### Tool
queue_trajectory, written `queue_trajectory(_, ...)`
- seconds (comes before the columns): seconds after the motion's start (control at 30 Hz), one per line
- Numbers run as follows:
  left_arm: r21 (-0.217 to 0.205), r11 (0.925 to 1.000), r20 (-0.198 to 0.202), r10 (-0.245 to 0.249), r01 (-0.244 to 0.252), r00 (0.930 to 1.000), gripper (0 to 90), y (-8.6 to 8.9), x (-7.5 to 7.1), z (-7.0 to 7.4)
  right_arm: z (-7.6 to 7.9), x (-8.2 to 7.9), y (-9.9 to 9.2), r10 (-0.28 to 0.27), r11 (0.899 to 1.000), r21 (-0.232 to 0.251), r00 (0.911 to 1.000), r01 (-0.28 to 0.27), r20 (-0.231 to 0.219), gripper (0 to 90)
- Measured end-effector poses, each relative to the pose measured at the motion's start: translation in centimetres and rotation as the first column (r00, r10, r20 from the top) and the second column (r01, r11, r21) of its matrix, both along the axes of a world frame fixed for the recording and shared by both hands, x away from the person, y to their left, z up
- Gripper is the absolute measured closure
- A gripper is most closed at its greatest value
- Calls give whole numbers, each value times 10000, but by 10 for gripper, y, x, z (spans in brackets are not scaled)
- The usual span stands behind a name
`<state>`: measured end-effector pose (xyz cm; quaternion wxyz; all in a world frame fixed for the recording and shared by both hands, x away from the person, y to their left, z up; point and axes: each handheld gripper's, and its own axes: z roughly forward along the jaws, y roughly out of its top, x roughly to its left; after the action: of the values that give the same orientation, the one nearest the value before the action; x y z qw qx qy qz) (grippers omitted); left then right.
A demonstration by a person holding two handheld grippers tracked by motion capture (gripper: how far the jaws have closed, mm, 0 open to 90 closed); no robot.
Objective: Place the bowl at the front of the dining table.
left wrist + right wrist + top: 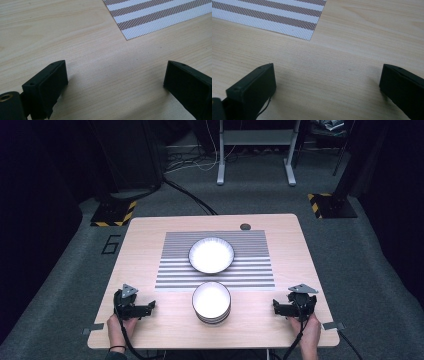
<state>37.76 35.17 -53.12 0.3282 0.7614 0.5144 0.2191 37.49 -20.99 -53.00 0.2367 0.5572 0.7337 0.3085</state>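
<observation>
A white bowl [211,254] with a dark rim sits on the striped placemat [215,260] in the middle of the table. A short stack of white bowls [211,302] stands on the bare wood just in front of the mat. My left gripper [150,307] rests on the table at the front left, held by a hand, open with nothing between its jaws [115,82]. My right gripper [276,307] rests at the front right, also open and empty [328,85]. Each gripper view shows a corner of the placemat [155,15] [274,15] ahead of the jaws.
The light wooden table [150,235] has a round cable hole [245,226] at its far edge. Small clamps [92,329] sit at both front corners. Beyond the table are grey carpet, a metal stand [255,150] and black-yellow weighted bases [114,212].
</observation>
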Motion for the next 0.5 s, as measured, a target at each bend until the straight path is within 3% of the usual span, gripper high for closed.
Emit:
queue_trajectory(0.33,-6,10000,-25,4,-4,10000,48,0,0,0,0,0,0,-1,10000,32,10000,1,-42,0)
queue_trajectory(0.5,-25,9985,-19,550,-550,9985,47,-4,-3,0,0,-1,0,-76,10000,29,10000,76,-54,0)
